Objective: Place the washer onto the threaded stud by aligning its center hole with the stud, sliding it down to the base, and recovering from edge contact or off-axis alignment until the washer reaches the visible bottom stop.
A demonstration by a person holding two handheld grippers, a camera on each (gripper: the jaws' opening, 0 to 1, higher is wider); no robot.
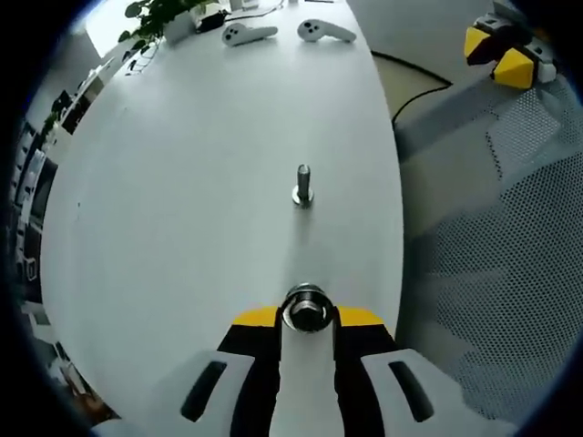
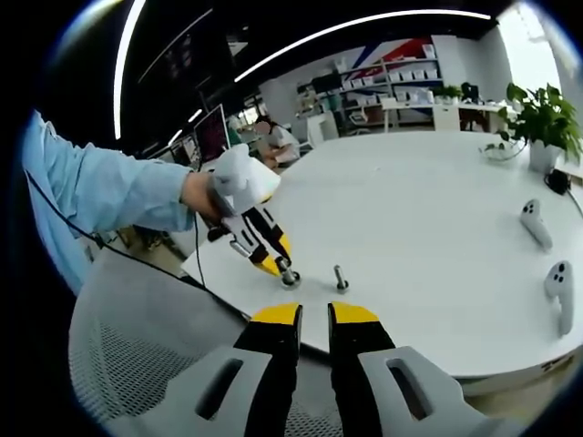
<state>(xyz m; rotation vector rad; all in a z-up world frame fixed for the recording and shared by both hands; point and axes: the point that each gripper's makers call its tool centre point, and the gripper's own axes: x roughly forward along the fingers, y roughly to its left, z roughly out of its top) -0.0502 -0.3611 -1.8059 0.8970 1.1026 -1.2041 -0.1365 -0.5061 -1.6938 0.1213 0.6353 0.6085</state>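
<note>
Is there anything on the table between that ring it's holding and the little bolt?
Nothing visible. The left gripper holds the washer, and only bare white table lies between it and the upright stud.

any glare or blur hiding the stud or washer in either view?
Left gripper view: even light, stud sharp with a soft shadow on the white table, washer crisp in the left gripper; fisheye bends the table edge. Right gripper view: ceiling strips glare, stud small but readable.
</note>
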